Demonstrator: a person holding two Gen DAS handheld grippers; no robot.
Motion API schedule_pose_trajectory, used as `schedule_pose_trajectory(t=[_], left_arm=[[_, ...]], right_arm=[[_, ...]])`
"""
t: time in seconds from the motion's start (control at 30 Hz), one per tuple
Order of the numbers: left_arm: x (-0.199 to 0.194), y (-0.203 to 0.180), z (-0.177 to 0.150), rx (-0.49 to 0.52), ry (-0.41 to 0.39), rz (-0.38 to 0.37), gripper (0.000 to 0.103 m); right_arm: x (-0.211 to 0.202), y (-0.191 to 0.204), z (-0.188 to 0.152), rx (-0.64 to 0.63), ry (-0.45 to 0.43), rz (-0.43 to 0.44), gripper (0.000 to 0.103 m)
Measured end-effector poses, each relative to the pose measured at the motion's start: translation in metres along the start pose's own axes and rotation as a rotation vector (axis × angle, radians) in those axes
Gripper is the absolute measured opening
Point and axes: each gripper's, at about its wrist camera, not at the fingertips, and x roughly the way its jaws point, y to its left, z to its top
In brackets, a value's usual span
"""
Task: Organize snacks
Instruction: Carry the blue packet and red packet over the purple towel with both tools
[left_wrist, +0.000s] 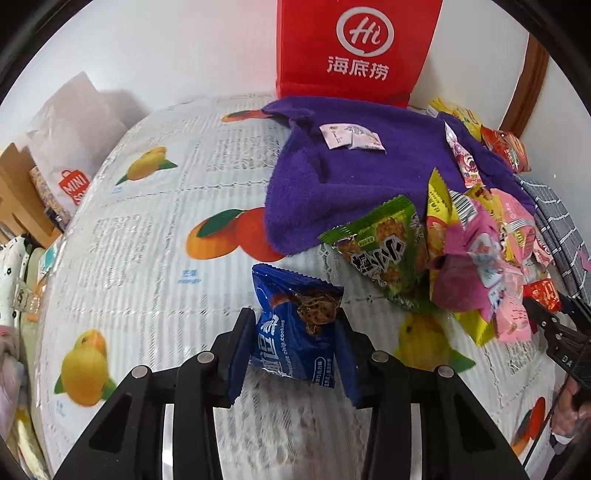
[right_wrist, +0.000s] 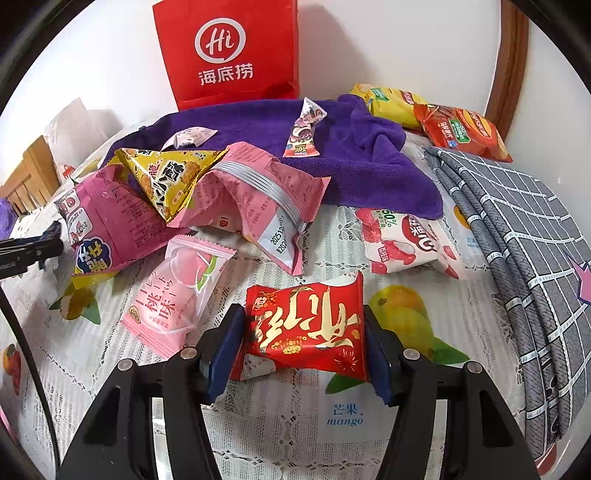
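My left gripper (left_wrist: 293, 317) is shut on a blue chocolate-chip cookie packet (left_wrist: 299, 343) just above the fruit-print tablecloth (left_wrist: 147, 229). To its right lies a heap of snacks topped by a green packet (left_wrist: 380, 243) and pink ones (left_wrist: 465, 273). In the right wrist view, my right gripper (right_wrist: 303, 317) is shut on a red packet with gold characters (right_wrist: 306, 328), with both blue pads against its sides. Beyond it lie a peach packet (right_wrist: 177, 295), a large pink bag (right_wrist: 258, 199), a yellow triangular packet (right_wrist: 166, 177) and a lychee packet (right_wrist: 402, 240).
A red paper bag (right_wrist: 229, 51) stands against the back wall behind a crumpled purple towel (right_wrist: 369, 166) with small sachets (right_wrist: 303, 129) on it. A folded grey checked cloth (right_wrist: 517, 229) lies at the right, with yellow (right_wrist: 391, 103) and orange (right_wrist: 461, 129) packets behind it.
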Motion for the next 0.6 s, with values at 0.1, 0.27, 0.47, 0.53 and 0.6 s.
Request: schedule_pose_trajectory(t=[0.1, 0.27, 0.47, 0.53, 0.6], left_arm=[[-0.012, 0.001, 0.0, -0.009, -0.012, 0.005, 0.039], [-0.036, -0.001, 0.002, -0.008, -0.046, 0.012, 0.039], [-0.058, -0.007, 0.006, -0.012, -0.077, 0.011, 0.039], [-0.066, -0.011, 0.008, -0.013, -0.086, 0.009, 0.039], [-0.073, -0.015, 0.01, -0.013, -0.095, 0.003, 0.039]], right_arm=[[-0.001, -0.001, 0.0, 0.011, -0.003, -0.001, 0.057], [-0.009, -0.002, -0.007, 0.022, 0.006, 0.007, 0.053], [-0.034, -0.004, -0.011, 0.053, -0.009, 0.006, 0.053], [-0.044, -0.006, -0.008, 0.07, -0.018, 0.013, 0.053], [-0.054, -0.009, -0.006, 0.081, -0.028, 0.015, 0.053]])
